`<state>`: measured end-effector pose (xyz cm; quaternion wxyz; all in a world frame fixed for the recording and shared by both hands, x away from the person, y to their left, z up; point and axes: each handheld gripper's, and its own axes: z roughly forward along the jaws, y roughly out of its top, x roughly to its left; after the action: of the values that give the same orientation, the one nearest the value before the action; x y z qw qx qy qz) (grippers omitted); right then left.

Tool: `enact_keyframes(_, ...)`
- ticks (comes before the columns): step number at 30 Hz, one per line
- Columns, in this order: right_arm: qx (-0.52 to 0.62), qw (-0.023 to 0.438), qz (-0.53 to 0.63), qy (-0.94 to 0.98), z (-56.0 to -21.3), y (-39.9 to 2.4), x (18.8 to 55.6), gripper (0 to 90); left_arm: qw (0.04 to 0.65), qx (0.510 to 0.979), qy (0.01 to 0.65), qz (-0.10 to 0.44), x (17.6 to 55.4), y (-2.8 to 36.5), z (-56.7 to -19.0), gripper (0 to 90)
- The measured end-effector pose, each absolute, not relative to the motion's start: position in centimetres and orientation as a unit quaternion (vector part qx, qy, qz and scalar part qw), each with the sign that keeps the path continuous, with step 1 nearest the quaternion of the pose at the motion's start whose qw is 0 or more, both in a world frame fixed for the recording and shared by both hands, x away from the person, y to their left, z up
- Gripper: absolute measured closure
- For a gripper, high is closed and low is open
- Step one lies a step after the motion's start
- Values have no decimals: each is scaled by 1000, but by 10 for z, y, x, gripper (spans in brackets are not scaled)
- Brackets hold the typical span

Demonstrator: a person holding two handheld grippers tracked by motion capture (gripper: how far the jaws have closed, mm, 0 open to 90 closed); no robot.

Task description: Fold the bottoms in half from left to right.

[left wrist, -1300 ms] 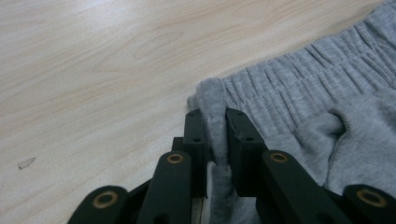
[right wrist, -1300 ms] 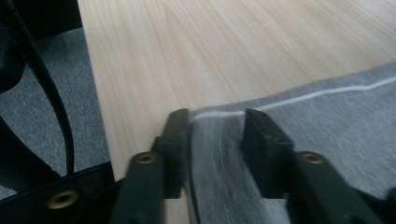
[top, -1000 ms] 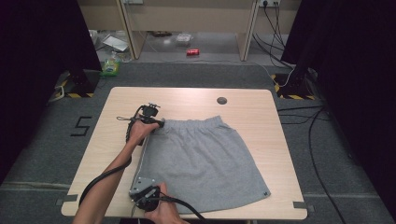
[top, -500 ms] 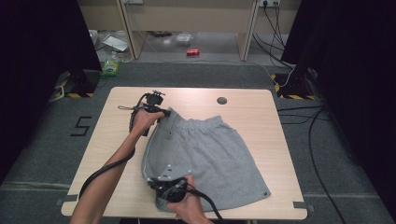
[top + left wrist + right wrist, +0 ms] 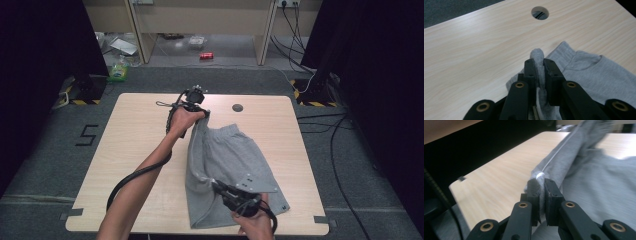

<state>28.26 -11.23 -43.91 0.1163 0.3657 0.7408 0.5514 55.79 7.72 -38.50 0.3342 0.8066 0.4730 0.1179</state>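
Grey shorts [image 5: 227,160] on table [image 5: 140,145], edge lifted — both grippers' fingers clamped on cloth

The right gripper [image 5: 541,186] rises from six o'clock with its two black jaws closed on a fold of grey cloth [image 5: 584,180], the pinched edge bulging just above the tips; from there the cloth runs taut toward one o'clock, a pale seam along its ridge, and spreads loosely toward three o'clock, blurred at the top; the table [image 5: 499,180] lies pale and wood-grained toward nine and twelve o'clock, its corner at nine; beyond that edge, toward ten o'clock, all is dark; a black cable [image 5: 439,195] crosses at eight o'clock.
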Motion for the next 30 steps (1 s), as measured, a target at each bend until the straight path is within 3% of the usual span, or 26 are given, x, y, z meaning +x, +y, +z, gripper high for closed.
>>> enact_keyframes(16, 476, 185, 534, 673, -458, -233, 263, 842, 354, 807, 464, 89, 571, -2, -398, 808)
enact_keyframes(30, 520, 209, 504, 657, -475, -272, 254, 842, 375, 798, 466, 81, 575, -40, -415, 765)
